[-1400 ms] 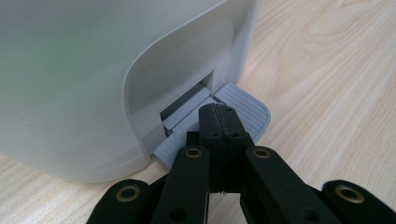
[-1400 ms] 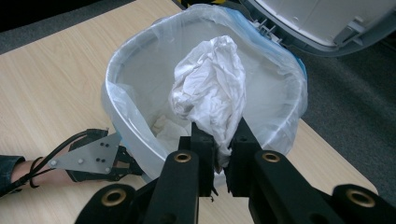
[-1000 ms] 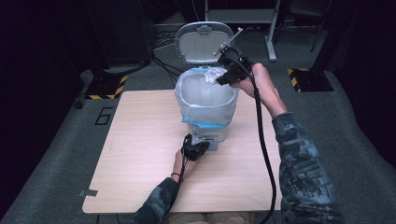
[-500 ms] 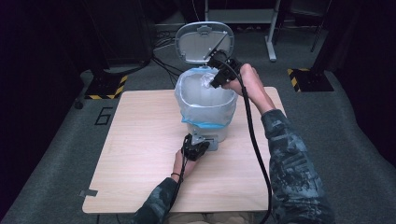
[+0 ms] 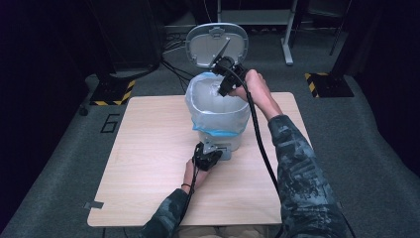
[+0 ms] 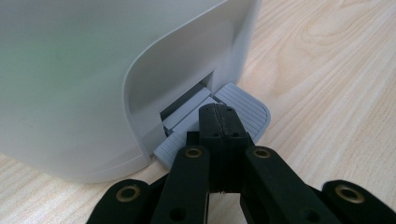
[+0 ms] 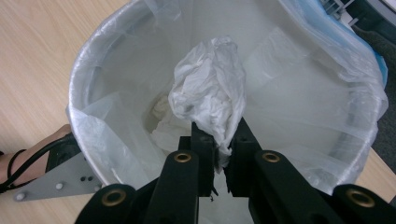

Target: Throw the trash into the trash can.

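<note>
High view: my right tool [image 5: 221, 90] has swung in over the bin [image 5: 218, 116] — clamped on crumpled plastic [image 7: 210, 95] above the liner [image 7: 299, 98]. My left tool [image 6: 218, 122], shut, presses the pedal [image 6: 247, 109] — lid [image 5: 216, 43] up, drop next.

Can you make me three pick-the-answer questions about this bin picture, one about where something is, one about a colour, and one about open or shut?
1. Where does the left gripper press?
A. on the pedal
B. on the lid
C. inside the bin

2. What colour is the crumpled plastic held over the bin?
A. red
B. white
C. green

3. How is the lid?
A. shut
C. lying on the table
B. standing open

Answers: 1 A, the closed jaws rest on the ribbed pedal at the bin's foot. 2 B, the right gripper pinches a white wad. 3 B, it stands up behind the bag-lined rim.
</note>
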Action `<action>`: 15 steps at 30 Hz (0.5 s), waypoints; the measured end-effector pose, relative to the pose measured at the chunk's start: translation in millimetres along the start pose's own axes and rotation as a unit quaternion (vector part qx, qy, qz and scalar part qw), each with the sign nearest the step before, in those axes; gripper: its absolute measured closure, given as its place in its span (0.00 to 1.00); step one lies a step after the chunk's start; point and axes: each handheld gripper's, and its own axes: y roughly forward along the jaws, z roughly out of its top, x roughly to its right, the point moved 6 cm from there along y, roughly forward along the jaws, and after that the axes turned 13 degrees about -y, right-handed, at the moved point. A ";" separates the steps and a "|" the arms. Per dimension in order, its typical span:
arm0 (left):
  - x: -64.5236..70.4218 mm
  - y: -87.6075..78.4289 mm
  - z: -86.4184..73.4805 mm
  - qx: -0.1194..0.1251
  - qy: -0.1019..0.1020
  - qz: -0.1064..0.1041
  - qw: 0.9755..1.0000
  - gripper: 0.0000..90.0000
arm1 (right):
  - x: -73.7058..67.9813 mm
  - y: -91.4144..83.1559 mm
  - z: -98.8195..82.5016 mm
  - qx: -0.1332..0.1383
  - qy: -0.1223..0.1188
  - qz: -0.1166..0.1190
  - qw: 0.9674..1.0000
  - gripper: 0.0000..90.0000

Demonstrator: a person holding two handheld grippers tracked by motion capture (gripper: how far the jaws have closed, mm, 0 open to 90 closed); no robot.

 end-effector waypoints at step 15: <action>0.1 0.2 0.4 0.003 -0.007 -0.004 1.000 1.00 | -3.7 5.6 -5.1 0.036 0.015 0.025 0.999 0.02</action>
